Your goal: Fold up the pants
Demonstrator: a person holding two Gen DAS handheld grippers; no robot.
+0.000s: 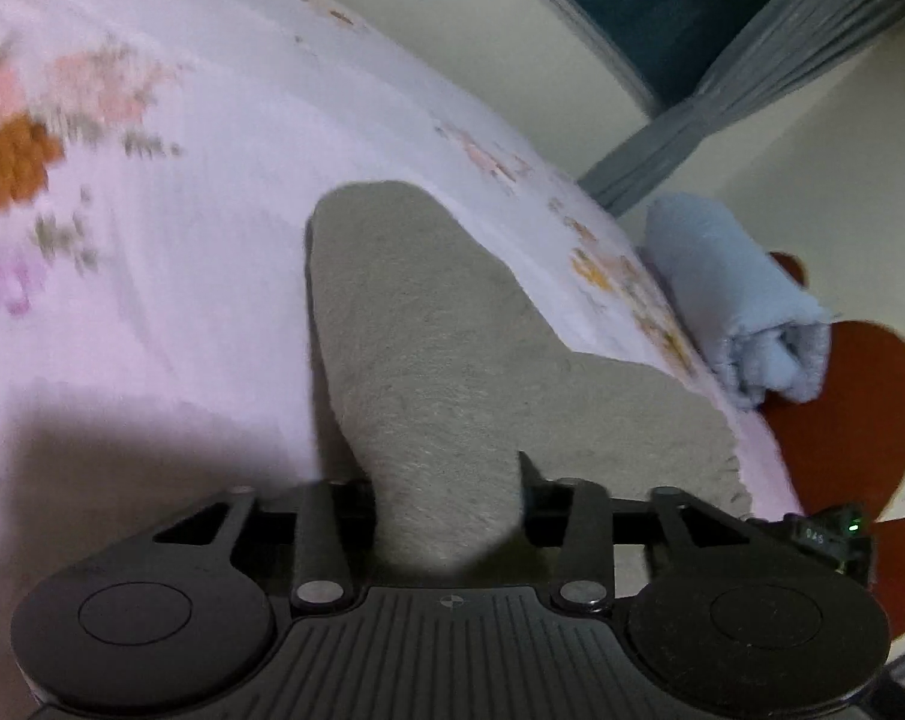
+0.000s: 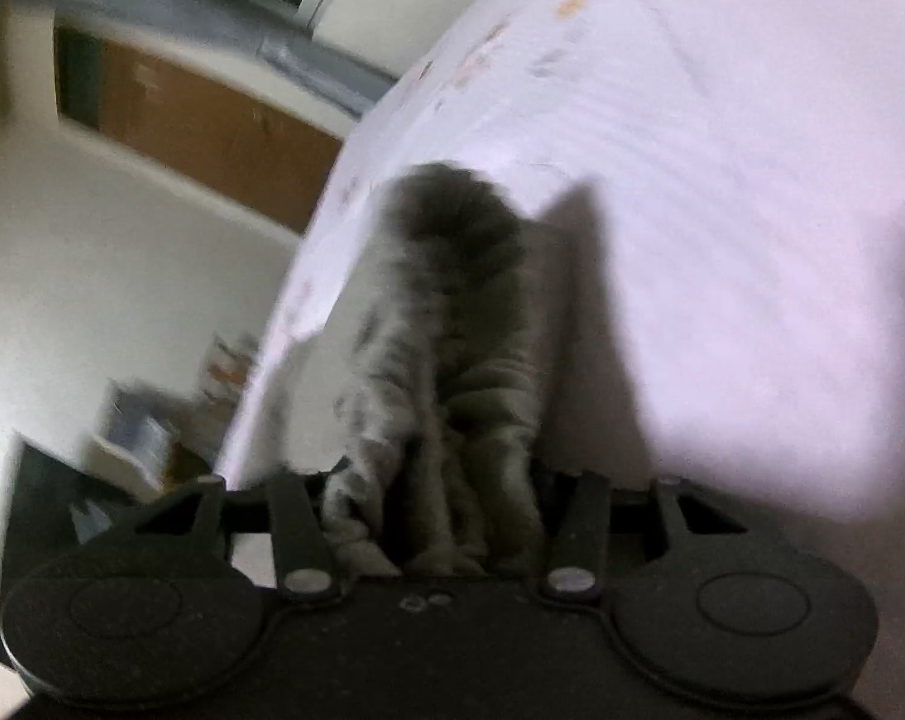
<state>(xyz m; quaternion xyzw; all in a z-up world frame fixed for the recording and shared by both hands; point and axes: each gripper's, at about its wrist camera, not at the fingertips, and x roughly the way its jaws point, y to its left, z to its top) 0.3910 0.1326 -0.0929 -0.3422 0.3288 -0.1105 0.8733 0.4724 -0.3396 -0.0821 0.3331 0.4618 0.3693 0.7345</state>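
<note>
In the left wrist view the left tongs (image 1: pixel 446 480) pinch a fold of the grey pants (image 1: pixel 428 330), which stretch ahead across the floral bed (image 1: pixel 182 240); fabric hides the fingertips. In the blurred right wrist view the right tongs (image 2: pixel 437 480) clamp bunched pants (image 2: pixel 452 312) at the bed (image 2: pixel 722 180) edge, their tips buried.

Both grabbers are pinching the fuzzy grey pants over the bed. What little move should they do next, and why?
Probably carry the held fold a bit further across and lay it flat. The left gripper and right gripper each have the grey pants bunched between their fingers, raised off the pink bedsheet, so the fold is not set down yet.
</note>
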